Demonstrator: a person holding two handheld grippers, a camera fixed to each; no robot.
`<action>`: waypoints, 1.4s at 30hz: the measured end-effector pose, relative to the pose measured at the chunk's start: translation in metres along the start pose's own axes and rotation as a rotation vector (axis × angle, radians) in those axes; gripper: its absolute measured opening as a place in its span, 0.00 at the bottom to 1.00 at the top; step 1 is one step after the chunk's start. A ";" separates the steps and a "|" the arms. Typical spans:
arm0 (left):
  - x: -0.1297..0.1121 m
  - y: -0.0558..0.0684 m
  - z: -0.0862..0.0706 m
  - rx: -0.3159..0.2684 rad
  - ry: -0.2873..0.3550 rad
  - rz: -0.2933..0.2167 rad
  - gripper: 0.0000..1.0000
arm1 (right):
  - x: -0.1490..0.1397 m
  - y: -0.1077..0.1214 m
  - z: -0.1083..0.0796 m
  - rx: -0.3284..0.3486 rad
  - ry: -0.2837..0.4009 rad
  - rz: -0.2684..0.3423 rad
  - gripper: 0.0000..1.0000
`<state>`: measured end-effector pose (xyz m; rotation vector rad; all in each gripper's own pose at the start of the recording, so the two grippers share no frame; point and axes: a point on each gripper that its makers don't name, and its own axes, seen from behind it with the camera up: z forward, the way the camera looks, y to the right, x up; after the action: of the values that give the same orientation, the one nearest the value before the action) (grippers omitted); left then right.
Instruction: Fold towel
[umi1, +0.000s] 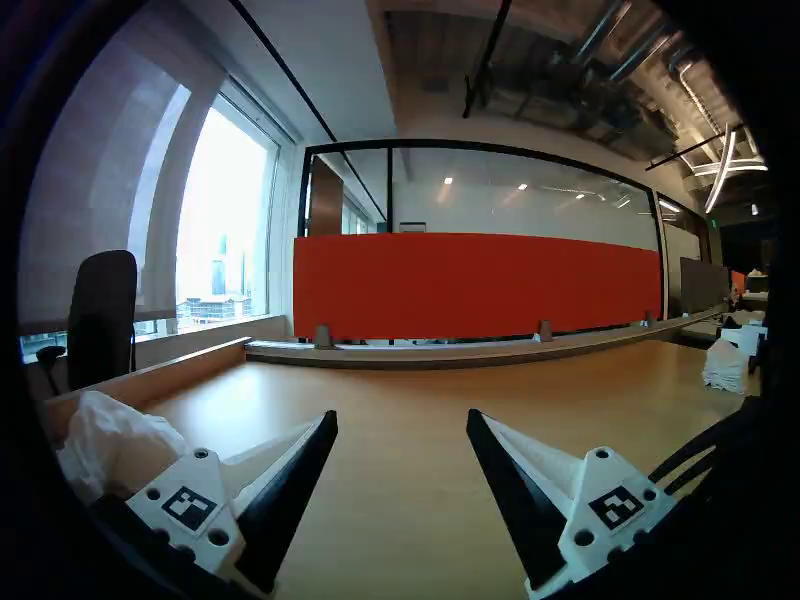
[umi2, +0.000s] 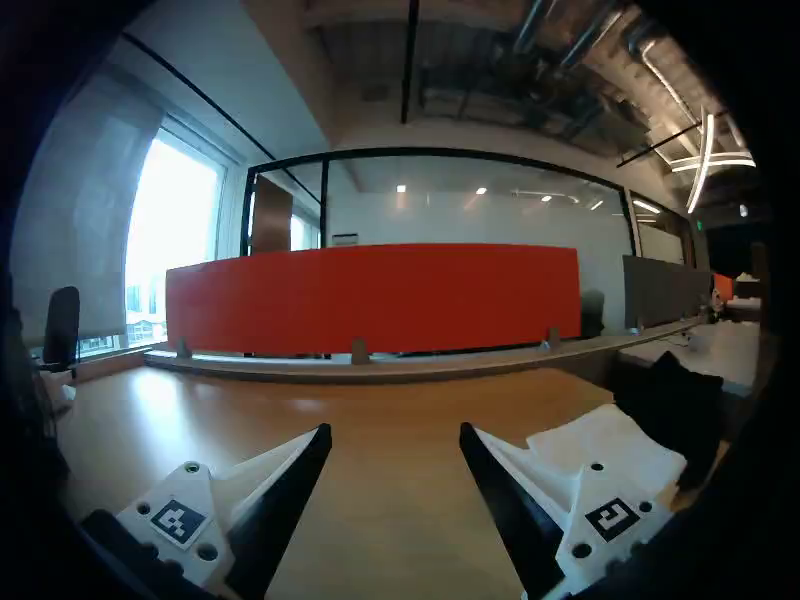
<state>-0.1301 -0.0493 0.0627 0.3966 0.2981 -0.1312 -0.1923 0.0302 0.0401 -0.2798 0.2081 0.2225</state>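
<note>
One crumpled white towel (umi1: 105, 440) is lying at the near left of the wooden desk (umi1: 420, 400), just beside the left finger of the left gripper (umi1: 400, 414). One pile of white cloths (umi1: 725, 365) is sitting at the desk's far right edge. In the right gripper view, one flat white towel (umi2: 610, 435) is resting at the near right, partly hidden behind the right finger of the right gripper (umi2: 394, 428). A black object (umi2: 685, 400), too unclear to name, is standing just beyond it.

One long red partition (umi1: 470, 285) is running across the far side of the desk. One black office chair (umi1: 100, 320) is standing at the left by the window (umi1: 225, 230).

Both grippers are pointing level along the desk toward the partition. Each is holding its two fingers spread wide over bare wood, gripping nothing.
</note>
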 end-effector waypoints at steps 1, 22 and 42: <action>0.000 0.000 0.000 0.000 0.000 0.000 0.96 | -0.002 0.000 0.000 -0.002 -0.001 0.001 0.99; 0.000 -0.001 -0.002 0.001 0.000 0.000 0.96 | -0.007 -0.007 -0.005 0.000 0.015 -0.039 0.99; 0.000 -0.003 -0.006 0.001 0.000 0.000 0.96 | -0.007 -0.008 -0.006 0.008 0.014 -0.038 0.99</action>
<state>-0.1320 -0.0493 0.0566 0.3977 0.2983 -0.1313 -0.1979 0.0196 0.0378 -0.2773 0.2175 0.1816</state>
